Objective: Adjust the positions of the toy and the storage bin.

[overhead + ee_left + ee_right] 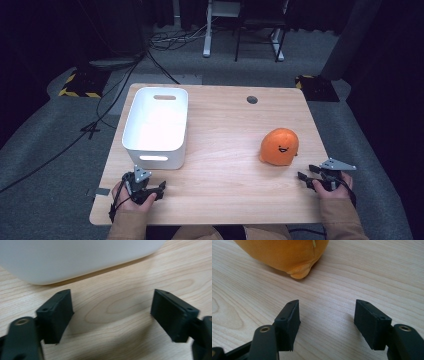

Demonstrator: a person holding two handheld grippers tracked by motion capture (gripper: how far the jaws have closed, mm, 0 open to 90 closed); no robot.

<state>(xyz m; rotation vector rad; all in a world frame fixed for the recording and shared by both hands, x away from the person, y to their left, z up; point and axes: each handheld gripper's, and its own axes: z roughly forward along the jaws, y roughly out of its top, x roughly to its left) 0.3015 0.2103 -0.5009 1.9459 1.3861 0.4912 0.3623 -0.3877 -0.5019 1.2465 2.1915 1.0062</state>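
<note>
Your right gripper [311, 176] rests low on the wooden table [225, 150] at the near right edge, jaws spread wide with nothing between them. In the right gripper view its fingertips [289, 322] frame bare wood, and the orange plush toy [287, 255] sits just ahead and a little off to one side, not touching either jaw. From above, that orange plush toy [279, 146], a rounded thing with a small smiling face, stands upright on the right half of the table, well apart from the white plastic bin [156, 125] on the left half.

Your left gripper [149, 189] lies near the front left corner, close to the bin's near wall. Its jaws also stand open and empty; the left gripper view shows only table grain between its fingertips [58, 315], with the bin's white wall [75, 257] just beyond.

This looks like the very start: reaching for the toy, with nothing grasped yet. For the next move, you likely need to carry the right gripper forward and slightly toward the toy's middle. The plush is wider than the present jaw gap seems, so aim for a soft edge or a fold you can pinch, and expect it to squash.
</note>
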